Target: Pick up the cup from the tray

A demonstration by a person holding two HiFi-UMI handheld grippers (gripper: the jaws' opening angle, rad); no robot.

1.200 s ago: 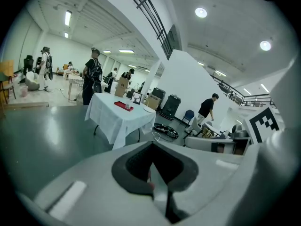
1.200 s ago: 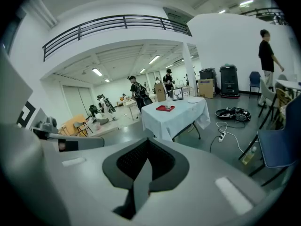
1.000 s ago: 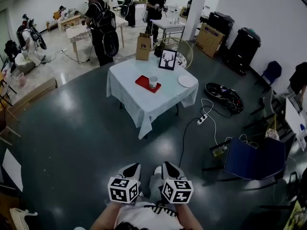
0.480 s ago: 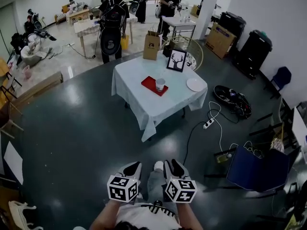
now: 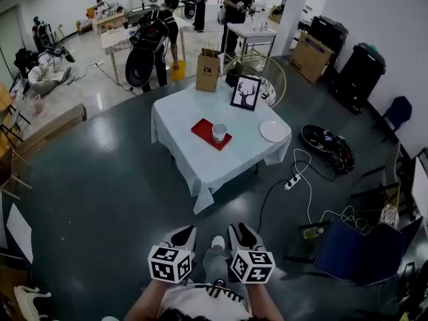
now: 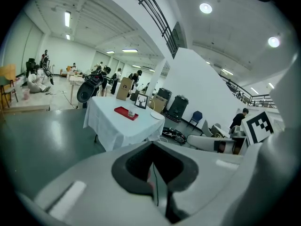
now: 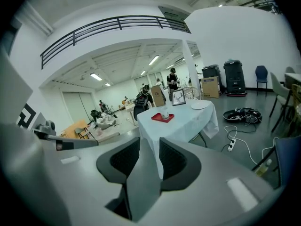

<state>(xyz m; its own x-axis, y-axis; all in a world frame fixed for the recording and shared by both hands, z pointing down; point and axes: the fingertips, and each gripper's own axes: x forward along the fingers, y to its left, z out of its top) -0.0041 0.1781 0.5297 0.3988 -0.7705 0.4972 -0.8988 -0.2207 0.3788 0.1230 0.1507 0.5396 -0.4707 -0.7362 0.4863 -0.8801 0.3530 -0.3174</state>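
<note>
Dark grey floor takes up most of the rm, and 1 table under a white cloth stands on it, with everything below placed off that table. Past its far side, 2-3 ppl stand at other work benches (too far off to see what they're doing). A blue chair sits well off the table's near-right corner. A black bag lies on the floor to the table's right.

The 2 grippers are both well short of the table on its near side, low over the floor and side by side. The left gripper has its jaws pressed together w/ nothing between them. The right gripper is the same, closed and empty. Each carries its marker cube at the back end.

A brown paper bag stands on the floor just beyond the table's far edge. On the table's far corner a framed deer pic stands upright. The red tray lies flat near the table's centre, toward the left. A white plate lies at the right edge. A white power strip lies on the floor by the near-right corner.

The cup stands upright on the tray, at the tray end nearer the plate, and neither gripper is touching it.
</note>
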